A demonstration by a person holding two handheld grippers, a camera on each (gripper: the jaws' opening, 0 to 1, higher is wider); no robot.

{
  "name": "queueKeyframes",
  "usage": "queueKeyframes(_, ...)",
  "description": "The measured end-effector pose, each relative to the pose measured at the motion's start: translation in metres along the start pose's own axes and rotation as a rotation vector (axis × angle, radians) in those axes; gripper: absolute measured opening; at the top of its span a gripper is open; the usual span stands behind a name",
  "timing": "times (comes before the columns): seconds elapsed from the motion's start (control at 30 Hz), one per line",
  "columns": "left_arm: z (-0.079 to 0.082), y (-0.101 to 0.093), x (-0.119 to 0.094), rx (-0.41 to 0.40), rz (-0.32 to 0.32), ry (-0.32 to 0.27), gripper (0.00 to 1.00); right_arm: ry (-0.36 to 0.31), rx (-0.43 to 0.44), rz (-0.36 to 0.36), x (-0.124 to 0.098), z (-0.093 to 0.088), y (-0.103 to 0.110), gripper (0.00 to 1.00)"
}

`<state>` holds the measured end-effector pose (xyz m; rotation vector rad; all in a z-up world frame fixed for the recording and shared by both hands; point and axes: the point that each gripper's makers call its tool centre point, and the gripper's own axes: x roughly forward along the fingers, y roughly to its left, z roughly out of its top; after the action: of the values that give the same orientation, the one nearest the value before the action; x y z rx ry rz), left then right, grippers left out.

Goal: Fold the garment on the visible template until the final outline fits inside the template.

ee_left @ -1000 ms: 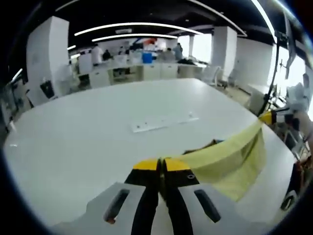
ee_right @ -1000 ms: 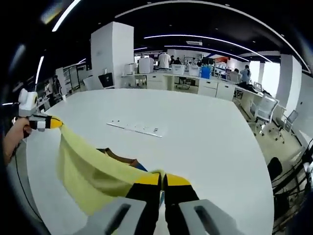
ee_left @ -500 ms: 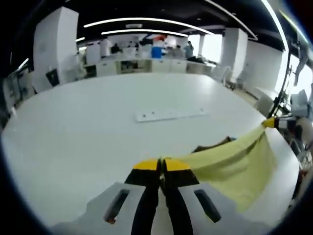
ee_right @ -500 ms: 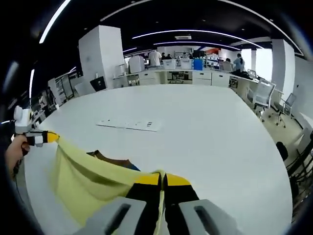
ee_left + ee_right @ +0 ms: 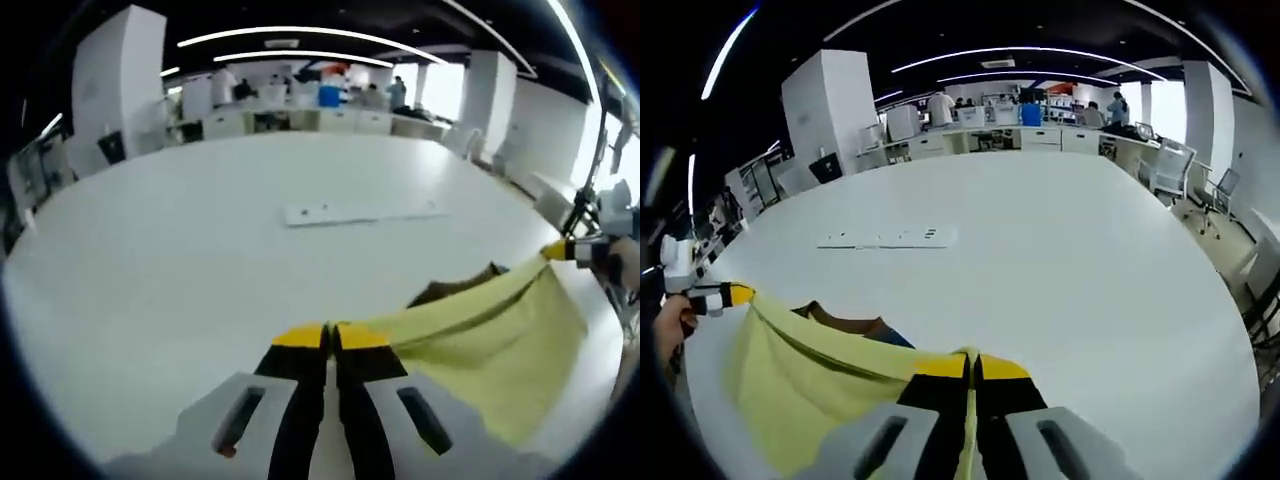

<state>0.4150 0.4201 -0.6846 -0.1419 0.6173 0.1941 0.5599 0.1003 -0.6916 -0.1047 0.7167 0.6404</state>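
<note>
Garment: yellow garment [image 5: 480, 335] hangs stretched between the two grippers, its top edge taut, lower part draping toward the white surface [image 5: 200, 250].
Left gripper: left gripper [image 5: 330, 338] has its fingers clenched on one corner of the cloth; in the right gripper view it appears at far left [image 5: 728, 295], held by a hand [image 5: 670, 325].
Right gripper: right gripper [image 5: 970, 365] is clamped on the opposite corner.
Change: compared with a second ago, the cloth sits lower and the surface fills more of both views, suggesting a descent.
Underneath: brown item [image 5: 845, 322] with a blue edge lies behind the cloth.
Meaning: laying-down seems underway; no template outline can be made out.
</note>
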Motion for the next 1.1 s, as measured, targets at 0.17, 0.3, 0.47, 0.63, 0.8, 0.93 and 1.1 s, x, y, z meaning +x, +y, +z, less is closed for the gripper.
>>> queueKeyframes(0.17, -0.005, 0.004, 0.008, -0.016, 0.002, 0.013, 0.00, 0.022, 0.004, -0.002, 0.007, -0.007, -0.003, 0.00)
queueKeyframes(0.3, -0.009, 0.006, 0.013, -0.015, 0.008, 0.023, 0.00, 0.032, 0.010, -0.002, 0.013, -0.010, -0.004, 0.00)
queueKeyframes(0.47, -0.015, 0.007, 0.018, -0.021, 0.013, 0.035, 0.00, 0.048, 0.021, -0.003, 0.019, -0.015, -0.006, 0.00)
queueKeyframes(0.63, -0.020, 0.007, 0.019, -0.029, 0.016, 0.043, 0.00, 0.059, 0.022, -0.006, 0.022, -0.019, -0.007, 0.00)
queueKeyframes(0.8, -0.021, 0.008, 0.019, -0.037, 0.019, 0.045, 0.00, 0.064, 0.022, -0.011, 0.023, -0.021, -0.008, 0.00)
queueKeyframes(0.93, -0.024, 0.009, 0.021, -0.034, 0.022, 0.051, 0.00, 0.065, -0.001, -0.012, 0.025, -0.021, -0.009, 0.00)
queueKeyframes(1.1, -0.021, 0.006, 0.022, 0.004, 0.031, 0.027, 0.00, 0.057, 0.004, 0.011, 0.026, -0.019, -0.007, 0.00)
